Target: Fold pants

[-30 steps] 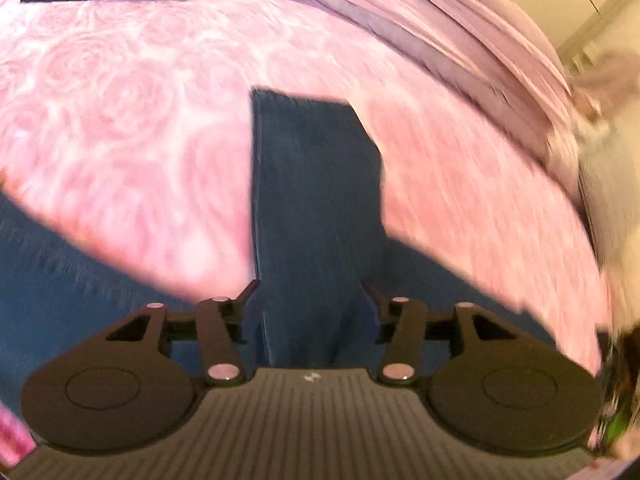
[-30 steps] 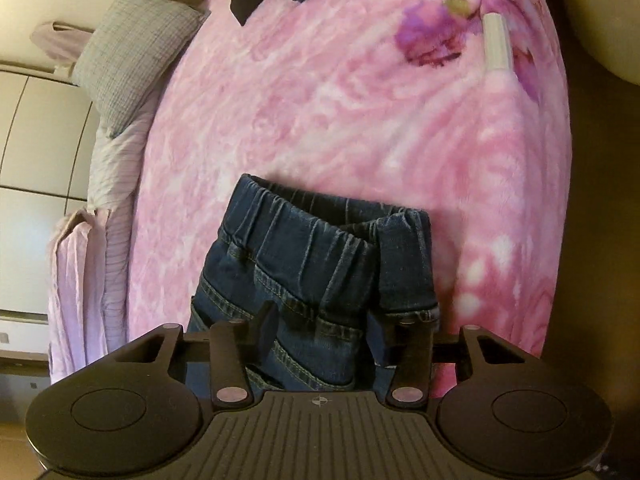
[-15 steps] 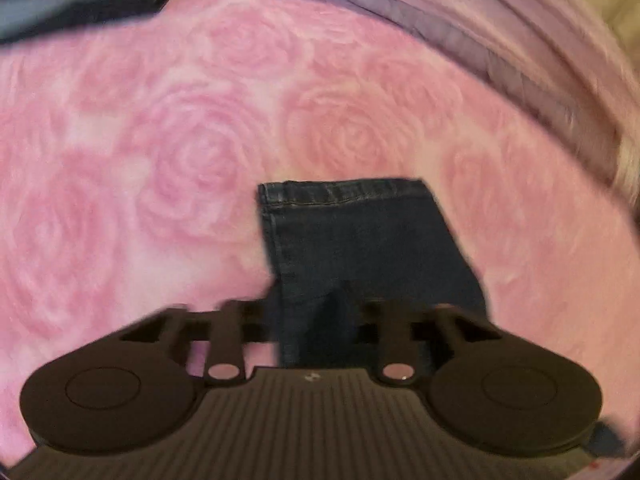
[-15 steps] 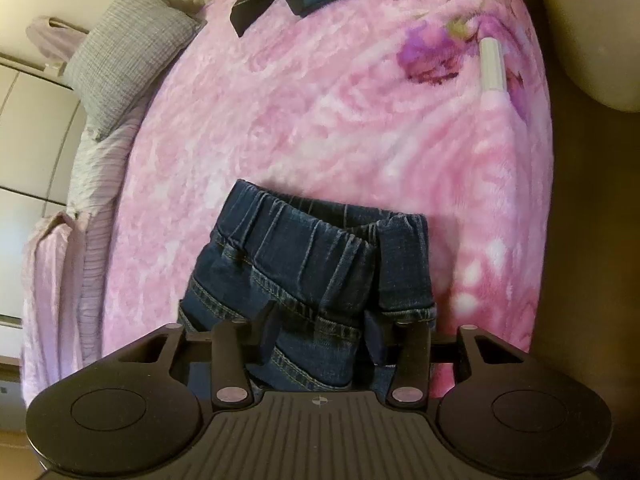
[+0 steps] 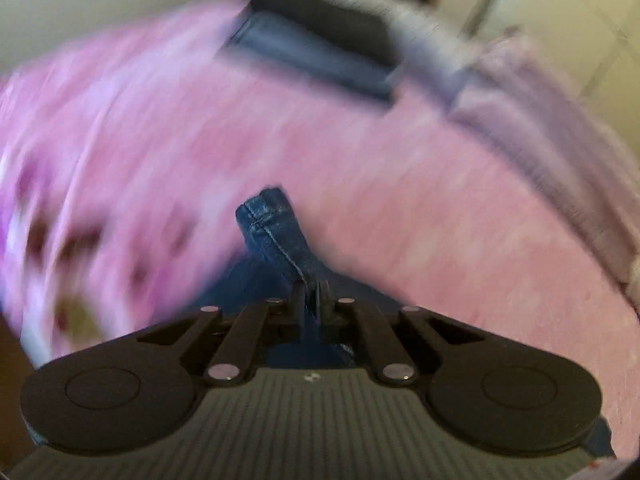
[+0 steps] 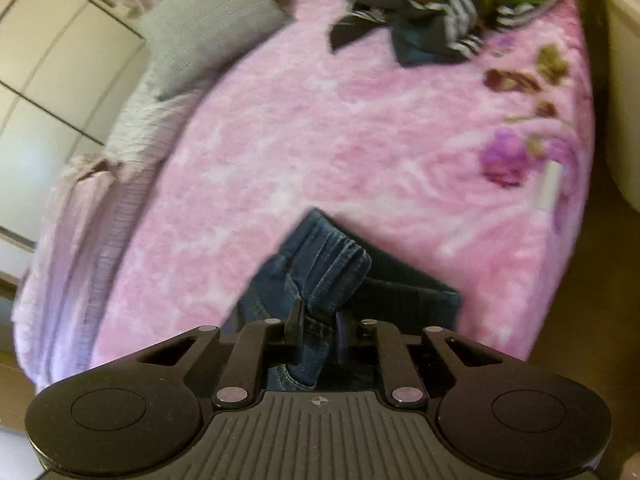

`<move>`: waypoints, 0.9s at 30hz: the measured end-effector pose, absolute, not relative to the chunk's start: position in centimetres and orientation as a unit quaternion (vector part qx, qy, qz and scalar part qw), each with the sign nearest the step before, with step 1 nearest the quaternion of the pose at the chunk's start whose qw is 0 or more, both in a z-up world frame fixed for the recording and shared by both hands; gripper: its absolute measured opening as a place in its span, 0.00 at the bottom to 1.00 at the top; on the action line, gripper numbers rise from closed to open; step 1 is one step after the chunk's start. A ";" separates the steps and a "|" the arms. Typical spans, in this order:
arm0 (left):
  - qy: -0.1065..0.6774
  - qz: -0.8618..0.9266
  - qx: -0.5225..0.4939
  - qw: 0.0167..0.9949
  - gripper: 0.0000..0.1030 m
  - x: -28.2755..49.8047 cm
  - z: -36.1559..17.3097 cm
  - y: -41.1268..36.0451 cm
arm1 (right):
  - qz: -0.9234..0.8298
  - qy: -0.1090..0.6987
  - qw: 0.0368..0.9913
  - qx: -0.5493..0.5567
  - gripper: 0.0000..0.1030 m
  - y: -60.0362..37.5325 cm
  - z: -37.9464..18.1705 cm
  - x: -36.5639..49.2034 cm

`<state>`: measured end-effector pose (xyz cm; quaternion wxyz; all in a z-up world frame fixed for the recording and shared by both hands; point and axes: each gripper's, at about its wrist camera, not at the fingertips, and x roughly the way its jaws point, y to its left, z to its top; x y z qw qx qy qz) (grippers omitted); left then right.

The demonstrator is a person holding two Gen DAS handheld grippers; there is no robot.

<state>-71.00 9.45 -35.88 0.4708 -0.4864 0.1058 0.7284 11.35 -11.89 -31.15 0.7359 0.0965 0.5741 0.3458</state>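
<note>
1. Now both ends are gripped: left hand-held gripper (image 5: 311,296) pinches the pants (image 5: 276,236) hem, raised above the bed (image 5: 400,184).
2. Right hand-held gripper (image 6: 318,322), jaws just closing, pinches the waistband (image 6: 324,256).
3. Next, likely: bring hem to waistband, edges aligned.

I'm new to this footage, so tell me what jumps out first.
The pink blanket fills both views. Against it, dark blue jeans stand out: the right tongs pinch the waistband, and the left tongs pinch a leg hem, both having just closed. A heap of striped and green clothes lies at the far end.
</note>
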 end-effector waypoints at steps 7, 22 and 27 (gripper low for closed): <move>0.002 0.726 -0.547 0.416 0.04 -71.7 -41.1 5.2 | 0.318 0.601 0.729 0.085 0.12 -12.5 -34.1 11.9; 0.194 0.747 -0.436 0.463 0.03 -69.5 -39.3 4.8 | 0.358 0.618 0.699 0.037 0.10 -13.2 -35.3 13.0; 0.161 0.758 -0.414 0.477 0.03 -69.1 -36.9 4.5 | 0.384 0.609 0.692 0.050 0.10 -13.3 -34.0 13.3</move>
